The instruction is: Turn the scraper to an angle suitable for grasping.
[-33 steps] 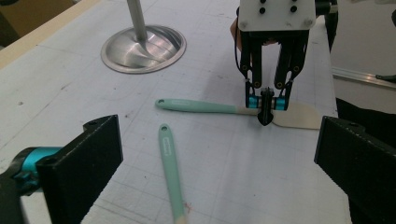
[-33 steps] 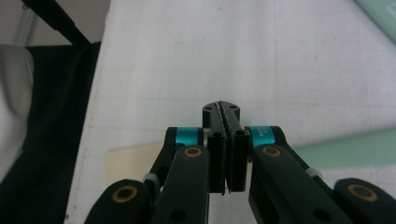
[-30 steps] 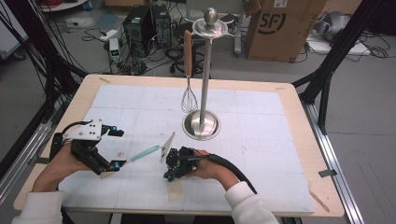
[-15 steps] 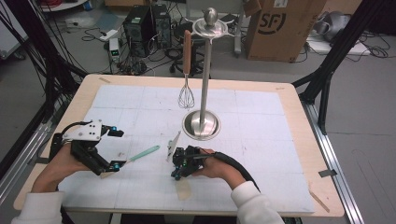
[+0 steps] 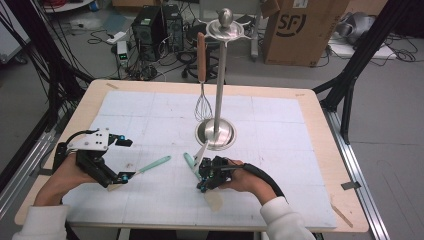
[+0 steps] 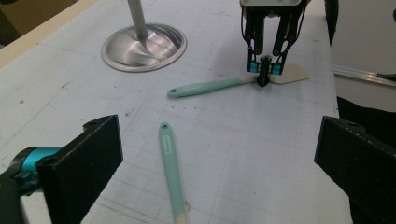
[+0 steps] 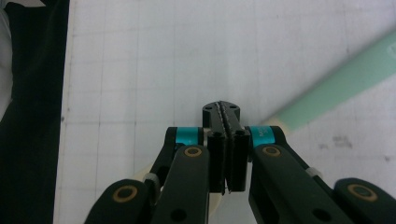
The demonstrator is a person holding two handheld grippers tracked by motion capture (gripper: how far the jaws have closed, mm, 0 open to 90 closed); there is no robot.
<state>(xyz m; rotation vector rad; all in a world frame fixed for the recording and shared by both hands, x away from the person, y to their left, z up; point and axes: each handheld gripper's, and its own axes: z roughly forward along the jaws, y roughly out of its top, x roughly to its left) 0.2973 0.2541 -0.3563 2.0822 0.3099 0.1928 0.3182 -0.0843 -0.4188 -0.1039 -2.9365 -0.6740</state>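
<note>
Two spatulas with mint-green handles and cream heads lie on the white gridded mat (image 5: 280, 175). One spatula (image 5: 152, 163) (image 6: 170, 172) lies between the wide-apart jaws of my left gripper (image 5: 125, 159) (image 6: 219, 135), which is open and touches nothing. The other spatula (image 5: 190, 162) (image 6: 210, 86) (image 7: 336, 84) lies in front of the stand's base. My right gripper (image 5: 199, 177) (image 6: 264, 80) (image 7: 222, 111) is shut, with nothing between its pads. Its tips point down at that spatula's neck, and the cream head lies under the gripper.
A steel utensil stand (image 5: 220, 75) rises from a round base (image 5: 216, 134) (image 6: 142, 42) at mid-table. A whisk (image 5: 202, 100) with a wooden handle hangs from its top. Boxes, cables and computer cases sit on the floor beyond the far edge.
My right gripper has slid to the right, staying shut, and the spatula at its tips has shifted with it. The left gripper and its spatula have stayed put.
</note>
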